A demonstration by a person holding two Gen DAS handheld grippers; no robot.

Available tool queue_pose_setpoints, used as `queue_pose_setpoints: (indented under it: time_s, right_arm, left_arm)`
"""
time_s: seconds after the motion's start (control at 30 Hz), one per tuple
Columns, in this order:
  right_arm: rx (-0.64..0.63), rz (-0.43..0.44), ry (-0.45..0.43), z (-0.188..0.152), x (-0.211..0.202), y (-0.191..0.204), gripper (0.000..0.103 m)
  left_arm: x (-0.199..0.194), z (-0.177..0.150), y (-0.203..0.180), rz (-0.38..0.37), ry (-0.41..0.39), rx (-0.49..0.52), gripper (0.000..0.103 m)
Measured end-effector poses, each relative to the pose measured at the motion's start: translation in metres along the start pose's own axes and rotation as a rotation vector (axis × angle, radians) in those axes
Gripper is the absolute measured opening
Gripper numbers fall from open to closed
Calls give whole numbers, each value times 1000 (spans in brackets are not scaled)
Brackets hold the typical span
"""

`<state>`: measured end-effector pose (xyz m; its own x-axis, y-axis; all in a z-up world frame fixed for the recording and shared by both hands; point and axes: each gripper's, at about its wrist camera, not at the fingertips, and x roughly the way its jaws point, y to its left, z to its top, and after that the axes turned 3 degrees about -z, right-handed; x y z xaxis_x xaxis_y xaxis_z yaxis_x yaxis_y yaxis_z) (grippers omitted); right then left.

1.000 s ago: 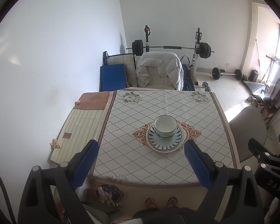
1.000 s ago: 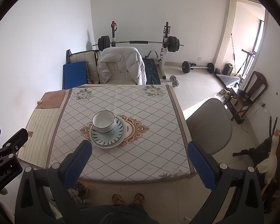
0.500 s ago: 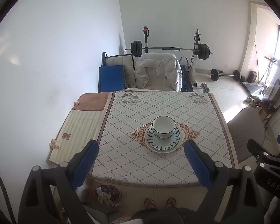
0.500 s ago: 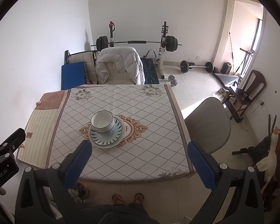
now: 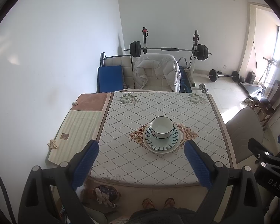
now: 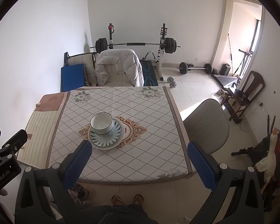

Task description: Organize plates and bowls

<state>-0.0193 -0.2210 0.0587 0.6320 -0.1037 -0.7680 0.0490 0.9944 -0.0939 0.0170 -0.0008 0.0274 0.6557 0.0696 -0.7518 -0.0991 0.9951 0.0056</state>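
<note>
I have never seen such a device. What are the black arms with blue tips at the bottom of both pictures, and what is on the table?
They are two hand-held grippers, one in each hand of a person; no robot is there. Each carries a camera that looks forward along its two blue-padded fingers. One picture comes from the left gripper, the other from the right gripper. Both are open and hold nothing. On the table a white bowl sits on a patterned plate, which rests on a larger white plate.

High wrist views, shared table (image 5: 158, 171)
</note>
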Motion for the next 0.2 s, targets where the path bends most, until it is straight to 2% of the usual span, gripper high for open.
queue_pose_setpoints:
  time_s: [0.2]
  right_arm:
    - [1,-1,1,0,0,-1,103]
  left_arm:
    - [2,1,-4,-8,12,5,94]
